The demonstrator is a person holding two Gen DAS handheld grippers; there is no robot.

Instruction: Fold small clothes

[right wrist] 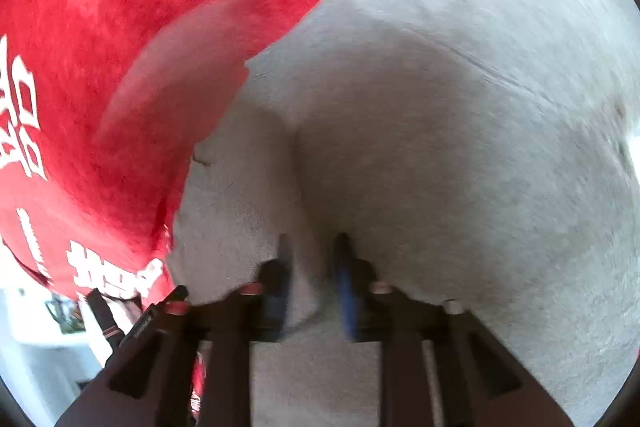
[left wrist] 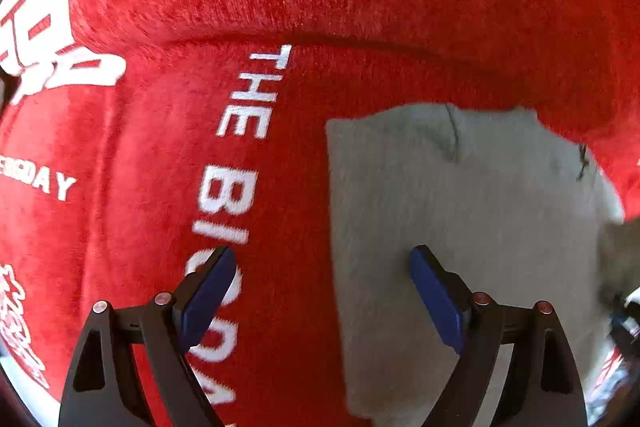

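A small grey garment (left wrist: pixel 460 219) lies on a red cover printed with white letters (left wrist: pixel 200 7). My left gripper (left wrist: pixel 322 259) is open and empty, its blue pads straddling the garment's left edge, close above the cloth. In the right wrist view the grey garment (right wrist: pixel 460 127) fills most of the frame. My right gripper (right wrist: pixel 312 247) is shut on a pinched fold of the grey cloth, which bunches between its blue pads. The view is blurred.
The red cover (right wrist: pixel 100 7) spreads to the left and behind the garment, with a raised ridge at the back. A pale room area and a dark strap (right wrist: pixel 104 315) show at the lower left of the right wrist view.
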